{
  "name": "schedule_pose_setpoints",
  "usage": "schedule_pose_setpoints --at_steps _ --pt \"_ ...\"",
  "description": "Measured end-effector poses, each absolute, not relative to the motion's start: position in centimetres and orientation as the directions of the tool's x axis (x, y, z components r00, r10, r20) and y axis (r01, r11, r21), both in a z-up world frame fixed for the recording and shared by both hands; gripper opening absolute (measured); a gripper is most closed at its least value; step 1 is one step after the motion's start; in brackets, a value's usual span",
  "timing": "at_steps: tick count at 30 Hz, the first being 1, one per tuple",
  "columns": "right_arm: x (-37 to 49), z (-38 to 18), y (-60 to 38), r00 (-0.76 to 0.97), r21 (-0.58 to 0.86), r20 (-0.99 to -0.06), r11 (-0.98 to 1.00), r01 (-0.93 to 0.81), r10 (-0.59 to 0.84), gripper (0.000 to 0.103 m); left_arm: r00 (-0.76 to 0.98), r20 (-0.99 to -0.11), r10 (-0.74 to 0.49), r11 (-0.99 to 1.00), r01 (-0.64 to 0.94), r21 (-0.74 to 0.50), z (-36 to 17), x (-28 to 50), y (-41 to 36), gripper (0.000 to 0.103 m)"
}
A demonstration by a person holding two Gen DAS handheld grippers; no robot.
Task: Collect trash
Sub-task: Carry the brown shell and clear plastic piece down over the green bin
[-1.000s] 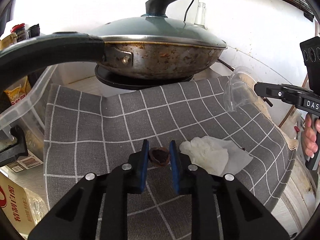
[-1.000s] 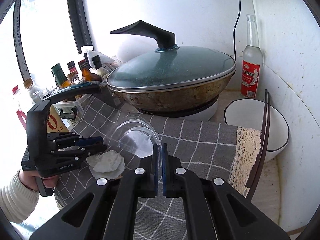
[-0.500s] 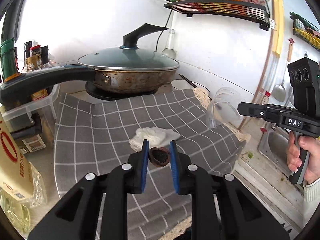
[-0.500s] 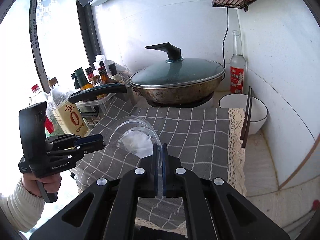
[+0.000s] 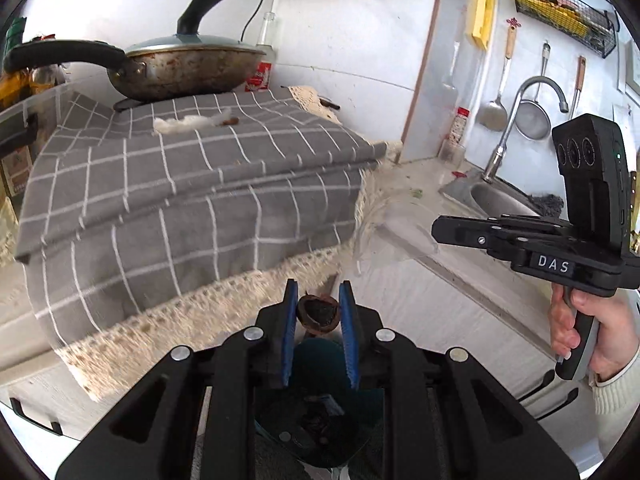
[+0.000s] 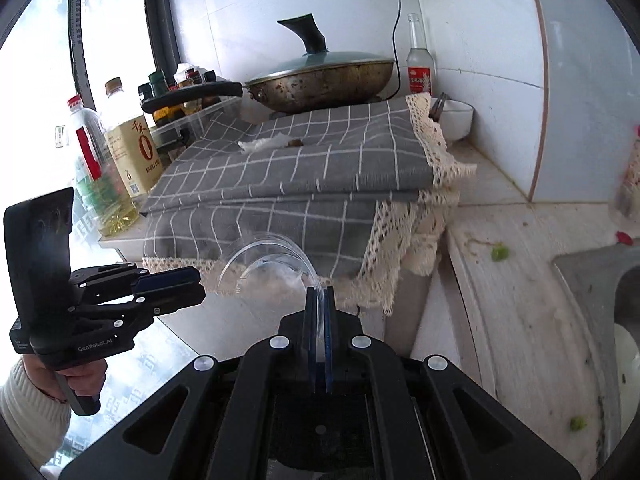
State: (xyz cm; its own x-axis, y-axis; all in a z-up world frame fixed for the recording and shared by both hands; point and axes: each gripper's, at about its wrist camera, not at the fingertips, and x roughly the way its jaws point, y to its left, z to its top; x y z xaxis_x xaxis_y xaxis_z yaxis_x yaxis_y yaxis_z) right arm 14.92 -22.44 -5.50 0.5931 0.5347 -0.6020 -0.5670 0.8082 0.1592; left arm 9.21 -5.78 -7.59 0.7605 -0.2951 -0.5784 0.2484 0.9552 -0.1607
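Observation:
My left gripper (image 5: 318, 304) is shut on a brown walnut shell (image 5: 318, 314), held in the air in front of the counter's edge. A clear plastic cup (image 6: 266, 264) is pinched by its rim in my right gripper (image 6: 319, 300), below the hanging edge of the grey checked cloth (image 6: 304, 160). On top of that cloth lie a crumpled white tissue (image 6: 260, 144) and a small brown scrap (image 6: 295, 143). The tissue (image 5: 188, 123) and the brown scrap (image 5: 231, 121) also show in the left wrist view. There the right gripper (image 5: 440, 230) is at the right, the cup a faint blur.
A lidded wok (image 6: 320, 76) stands behind the cloth, with a glass bottle (image 6: 419, 60) and a white bowl (image 6: 456, 118) to its right. Oil and sauce bottles (image 6: 128, 148) line the window side. A sink (image 5: 496, 200) with a tap (image 5: 520, 120) lies at the right; green scraps (image 6: 499, 253) dot the counter.
Both grippers have pulled back from the cloth top and sunk below the counter's edge, each still holding its item. The tissue stays behind on the cloth.

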Motion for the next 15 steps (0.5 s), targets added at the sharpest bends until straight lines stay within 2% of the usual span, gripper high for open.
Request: schedule_pose_setpoints --at_steps 9,15 --pt "12.6 -15.6 -24.4 0.537 0.218 -0.685 0.842 -0.493 0.492 0.003 0.655 -0.672 -0.344 0.937 0.284 -0.203 -17.4 8.2 -8.0 0.022" --pt "12.4 -21.2 -23.8 0.498 0.185 -0.755 0.868 -0.461 0.426 0.003 0.601 -0.725 -0.337 0.940 0.260 -0.222 -21.7 9.2 -7.8 0.022"
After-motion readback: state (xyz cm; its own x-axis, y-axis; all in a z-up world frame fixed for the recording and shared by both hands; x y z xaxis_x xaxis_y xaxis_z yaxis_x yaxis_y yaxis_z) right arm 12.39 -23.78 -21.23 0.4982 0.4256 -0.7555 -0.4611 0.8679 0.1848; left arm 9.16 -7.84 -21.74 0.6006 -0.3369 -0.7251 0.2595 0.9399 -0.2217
